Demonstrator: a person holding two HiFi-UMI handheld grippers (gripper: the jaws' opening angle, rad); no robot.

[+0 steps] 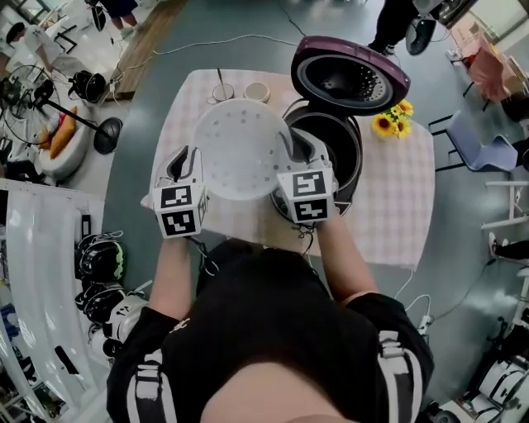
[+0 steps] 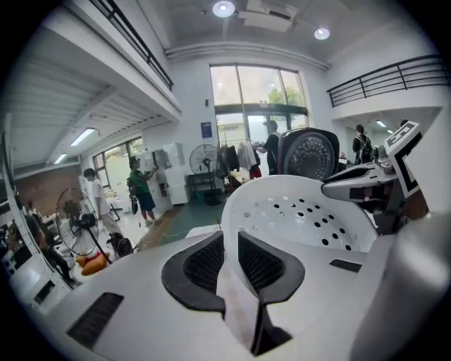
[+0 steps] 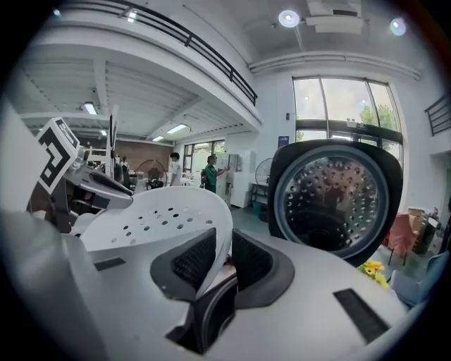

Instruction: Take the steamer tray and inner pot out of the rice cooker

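Steamer tray (image 1: 240, 149) is out of the rice cooker (image 1: 343, 173) and held up just left of it, with the left gripper (image 1: 192, 161) and right gripper (image 1: 295, 147) each clamped on its rim. By my judgement, setting it down and lifting the inner pot (image 1: 335, 130) remain. Two cups (image 1: 239, 91) at the table's (image 1: 388, 215) far edge crowd the landing spot; sunflowers (image 1: 393, 118) sit far right.

**Lifted tray masks cooker's mouth**

Seen from the head view, the white perforated plastic steamer tray (image 1: 240, 149) covers part of the black round rice cooker (image 1: 343, 157). Its inner pot cannot be made out. A person (image 1: 395, 21) is cut off by the top edge.
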